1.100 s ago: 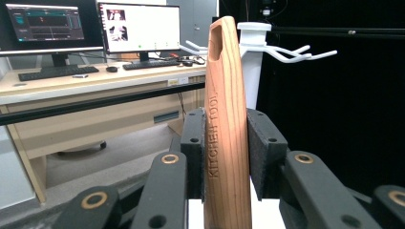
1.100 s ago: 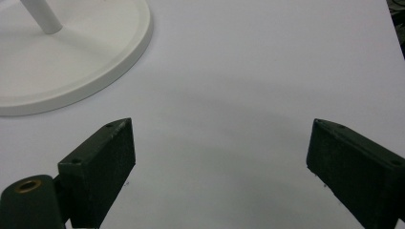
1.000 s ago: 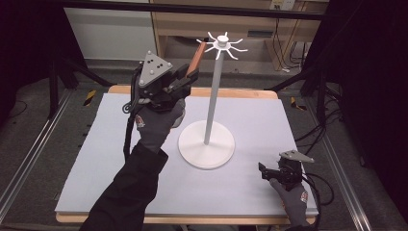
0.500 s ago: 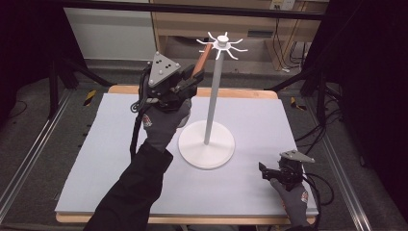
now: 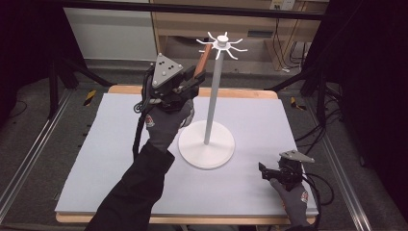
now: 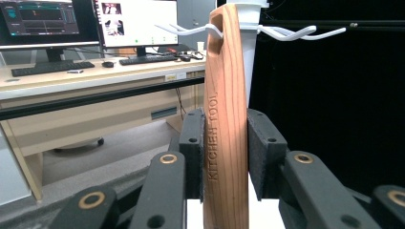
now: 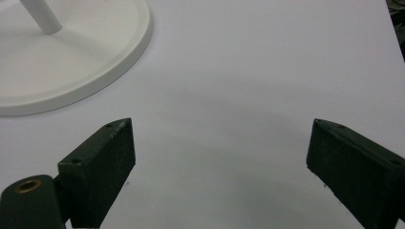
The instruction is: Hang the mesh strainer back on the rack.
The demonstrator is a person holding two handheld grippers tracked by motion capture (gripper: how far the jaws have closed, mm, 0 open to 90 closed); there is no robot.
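A wooden utensil handle (image 6: 224, 119) stamped "KITCHEN TOOL" stands upright between the jaws of my left gripper (image 6: 224, 131), which is shut on it. The handle's top has a slot, and one white hook (image 6: 191, 29) of the stand reaches into it. In the high view my left gripper (image 5: 193, 81) is raised beside the white stand's pole (image 5: 212, 96), with the wooden handle (image 5: 204, 55) slanting up to the ring of hooks (image 5: 222, 44). My right gripper (image 5: 267, 172) rests low at the front right, open and holding nothing. Its jaws (image 7: 219, 157) stand wide over the mat.
The stand's round white base (image 5: 207, 145) sits mid-table on the pale mat (image 5: 110, 144); its rim (image 7: 138, 36) lies up and left of my right jaws. A desk with monitors and keyboards (image 6: 52, 67) stands beyond the table.
My left gripper has carried the wooden handle rightward and up to the stand's hooks, so its top now meets a hook. The right gripper has stayed put.
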